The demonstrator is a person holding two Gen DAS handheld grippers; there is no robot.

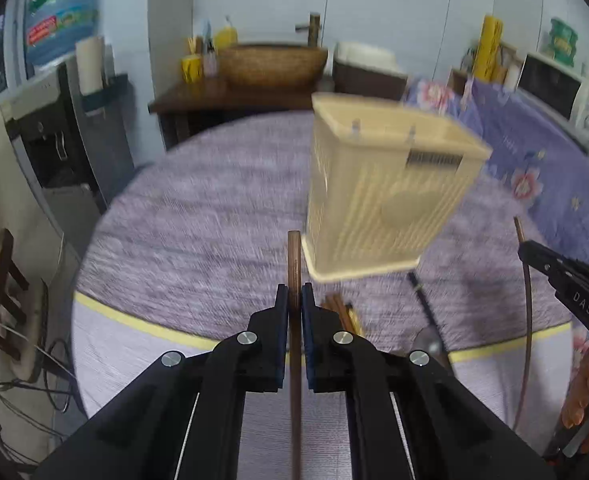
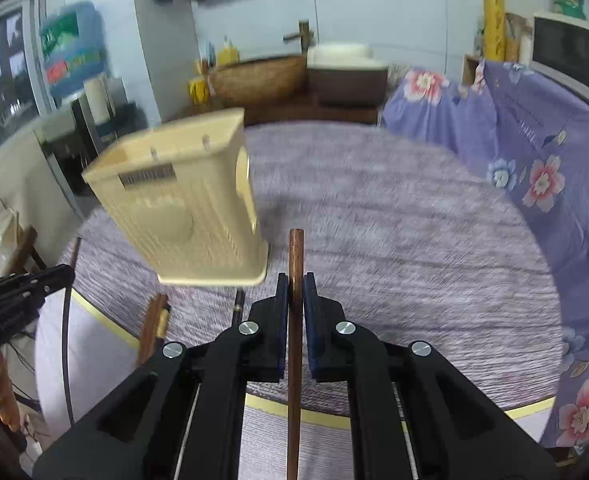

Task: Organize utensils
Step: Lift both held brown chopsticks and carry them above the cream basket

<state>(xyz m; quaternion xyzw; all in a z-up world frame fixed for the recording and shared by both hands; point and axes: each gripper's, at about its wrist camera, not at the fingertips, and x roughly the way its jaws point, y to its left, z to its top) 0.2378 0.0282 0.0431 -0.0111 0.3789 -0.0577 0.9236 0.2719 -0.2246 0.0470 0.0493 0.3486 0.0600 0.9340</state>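
Observation:
A cream slatted utensil holder (image 1: pixel 386 196) stands upright on the round purple table; it also shows in the right wrist view (image 2: pixel 182 204). My left gripper (image 1: pixel 294 296) is shut on a brown chopstick (image 1: pixel 293 256), held upright just left of the holder's base. My right gripper (image 2: pixel 295 286) is shut on another brown chopstick (image 2: pixel 296 256), just right of the holder. Each gripper shows at the edge of the other's view: the right one (image 1: pixel 554 272), the left one (image 2: pixel 34 284). More brown chopsticks (image 2: pixel 152 328) and a black-handled utensil (image 1: pixel 426 300) lie in front of the holder.
The purple tablecloth (image 2: pixel 394 220) has a yellow stripe near its front edge. A floral cloth (image 2: pixel 534 152) covers something at the right. A dark side table with a wicker basket (image 1: pixel 272 64) stands behind. A water dispenser (image 1: pixel 54 92) is at the left.

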